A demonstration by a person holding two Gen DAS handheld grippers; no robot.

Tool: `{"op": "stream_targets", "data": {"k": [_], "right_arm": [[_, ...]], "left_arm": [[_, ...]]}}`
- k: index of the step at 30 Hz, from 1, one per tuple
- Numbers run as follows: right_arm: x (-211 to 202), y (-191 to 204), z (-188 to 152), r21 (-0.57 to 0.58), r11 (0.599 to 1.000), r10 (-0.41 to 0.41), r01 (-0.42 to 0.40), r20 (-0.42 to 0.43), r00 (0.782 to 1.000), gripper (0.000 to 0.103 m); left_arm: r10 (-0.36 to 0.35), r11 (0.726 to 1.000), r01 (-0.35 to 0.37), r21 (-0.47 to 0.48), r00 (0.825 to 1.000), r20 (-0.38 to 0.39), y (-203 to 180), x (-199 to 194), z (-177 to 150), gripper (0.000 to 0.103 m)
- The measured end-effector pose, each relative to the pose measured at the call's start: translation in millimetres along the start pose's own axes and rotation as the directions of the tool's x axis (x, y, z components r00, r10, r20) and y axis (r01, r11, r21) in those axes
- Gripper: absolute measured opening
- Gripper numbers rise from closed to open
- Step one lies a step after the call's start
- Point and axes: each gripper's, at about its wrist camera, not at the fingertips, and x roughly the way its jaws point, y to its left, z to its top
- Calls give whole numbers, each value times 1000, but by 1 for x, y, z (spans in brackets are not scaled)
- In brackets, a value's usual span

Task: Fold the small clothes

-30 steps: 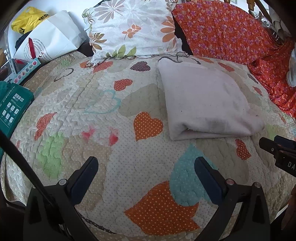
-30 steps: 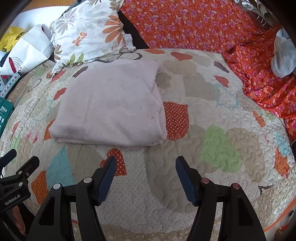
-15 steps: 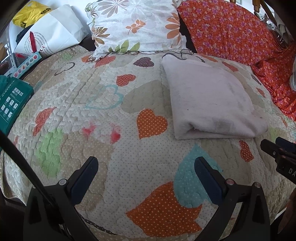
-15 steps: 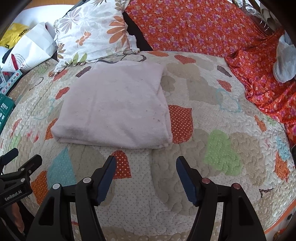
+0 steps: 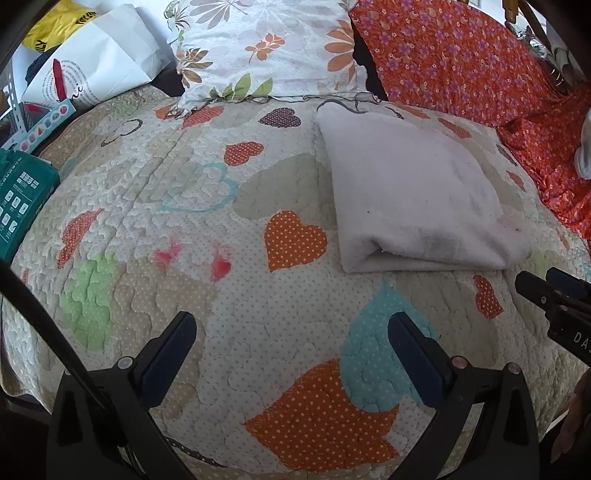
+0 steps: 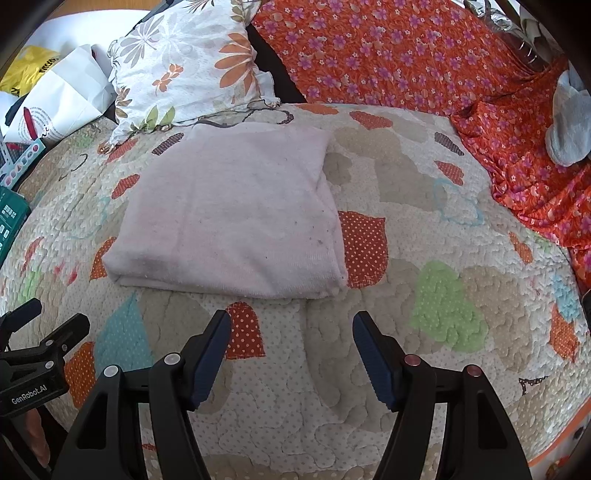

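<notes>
A pale pink garment (image 5: pixel 413 195) (image 6: pixel 236 218) lies folded into a flat rectangle on the heart-patterned quilt (image 5: pixel 207 236) (image 6: pixel 424 229). My left gripper (image 5: pixel 291 328) hovers open over the quilt, below and left of the garment, with nothing between its fingers. My right gripper (image 6: pixel 291 328) is open too, just in front of the garment's near edge and empty. Each gripper shows at the edge of the other's view: the right gripper (image 5: pixel 554 302) and the left gripper (image 6: pixel 33 354).
A floral pillow (image 5: pixel 266 48) (image 6: pixel 188 70) leans at the back. Orange flowered fabric (image 5: pixel 461 62) (image 6: pixel 406 55) covers the back right, with a grey cloth (image 6: pixel 569 122) on it. A white paper bag (image 5: pixel 92 62), a yellow bag (image 5: pixel 48 26) and a green box (image 5: pixel 18 199) sit at the left.
Both grippers have edged slightly forward toward the garment, which now sits a little lower and larger in both views. The garment itself has not moved. Both grippers stay open.
</notes>
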Motion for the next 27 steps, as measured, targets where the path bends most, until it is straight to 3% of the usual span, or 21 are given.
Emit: {"op": "stream_targets", "data": {"k": [27], "right_arm": [[-5,14,1,-30,1000,6,-5,38,999,77]], "left_arm": [[32,999,-32,-29,999,10,14,3,6,103]]}}
